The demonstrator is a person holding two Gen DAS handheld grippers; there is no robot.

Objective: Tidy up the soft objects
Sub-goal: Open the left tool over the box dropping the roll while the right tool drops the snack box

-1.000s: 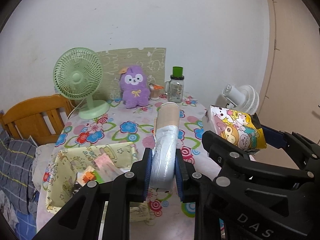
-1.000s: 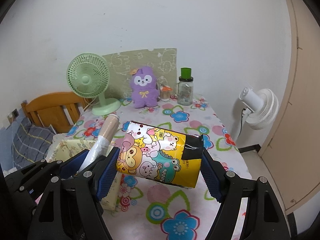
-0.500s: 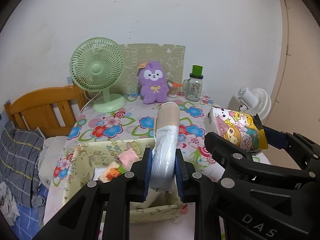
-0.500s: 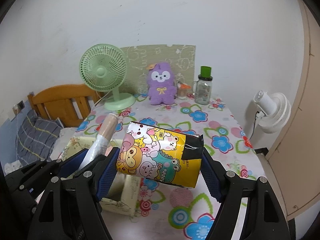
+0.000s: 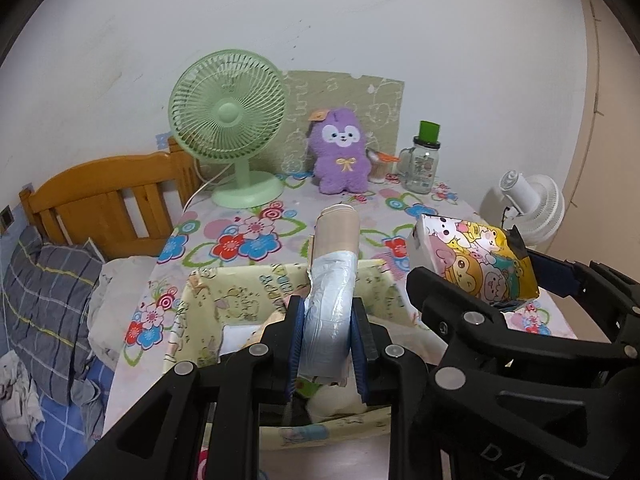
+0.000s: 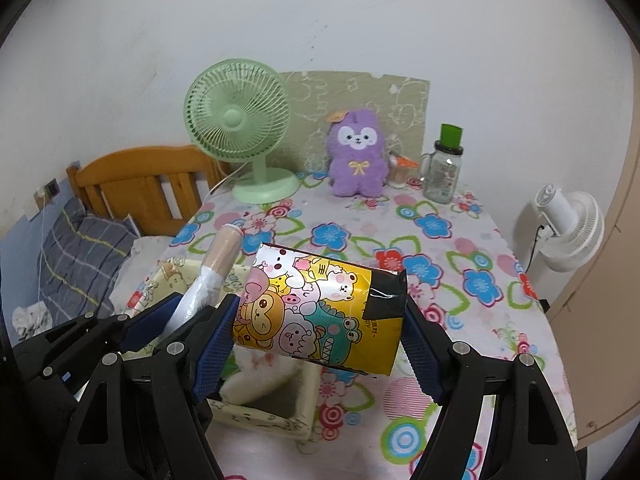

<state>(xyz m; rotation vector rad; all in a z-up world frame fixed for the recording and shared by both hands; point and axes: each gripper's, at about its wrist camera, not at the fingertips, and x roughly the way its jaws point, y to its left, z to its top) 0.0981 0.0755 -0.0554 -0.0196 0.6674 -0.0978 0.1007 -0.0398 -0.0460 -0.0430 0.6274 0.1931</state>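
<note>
Glossy yellow cartoon-printed foil snack bag; fuzzy purple plush toy; smooth green plastic desk fan; varnished wooden headboard.

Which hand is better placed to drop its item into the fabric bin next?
Left. The left gripper holds the wrapped roll directly above the fabric bin; the right gripper holds the cartoon snack bag over the bin's right edge.
</note>
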